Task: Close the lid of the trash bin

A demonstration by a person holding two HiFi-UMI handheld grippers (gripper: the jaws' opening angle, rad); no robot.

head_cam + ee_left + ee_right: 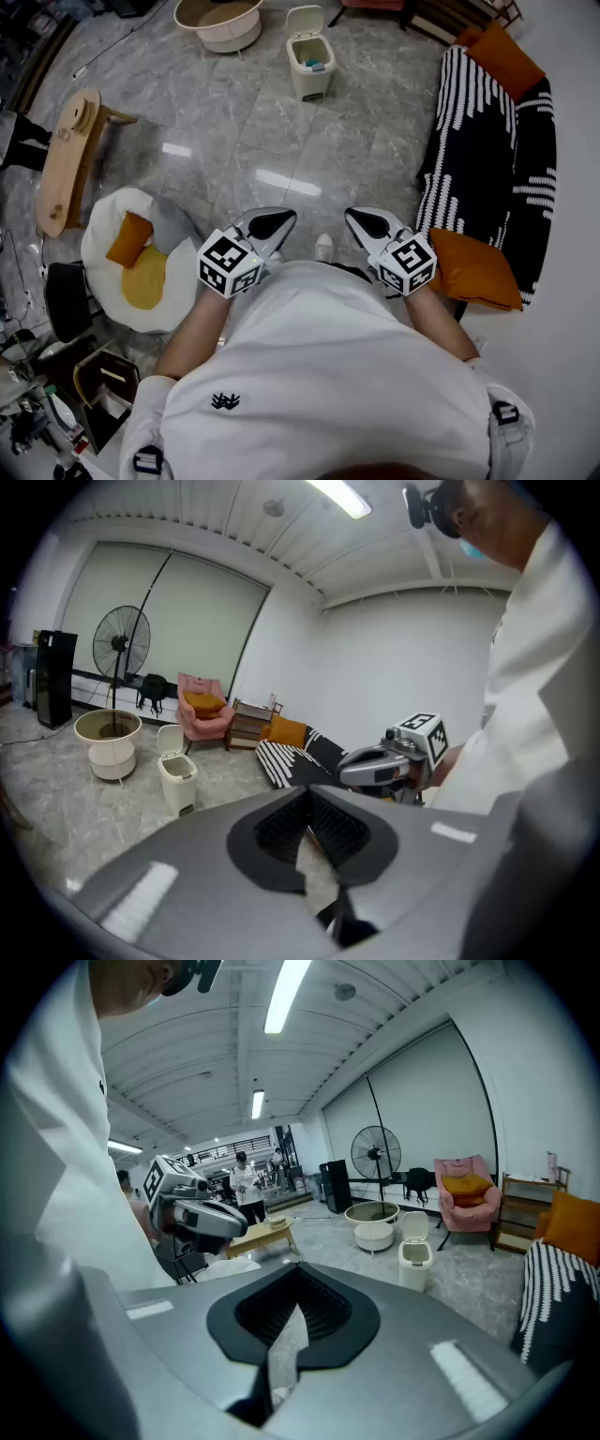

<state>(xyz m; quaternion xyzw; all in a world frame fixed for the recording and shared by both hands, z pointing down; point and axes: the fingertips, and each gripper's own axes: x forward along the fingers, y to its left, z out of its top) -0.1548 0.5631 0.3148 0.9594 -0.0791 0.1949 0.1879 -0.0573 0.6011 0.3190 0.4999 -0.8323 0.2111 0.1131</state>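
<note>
Holding my left gripper [277, 221] and right gripper [364, 219] at 6 o'clock in head view, trash bin [310, 66] at 12 o'clock, well apart, lid [305, 19] raised, left gripper view, jaws closed on nothing, trash bin [177, 782] at 8 o'clock, right gripper view, jaws likewise closed and empty, trash bin [413, 1254] at 4 o'clock.

The head camera looks steeply down over the person [319, 375] onto the floor [281, 131]. The left gripper [272, 223] and right gripper [367, 223] sit close below it, and the trash bin [310, 66] is far off near the top edge. Each gripper camera rides just behind its own jaws, faces level across the room, and catches the other gripper at one side. All three views share the trash bin.
</note>
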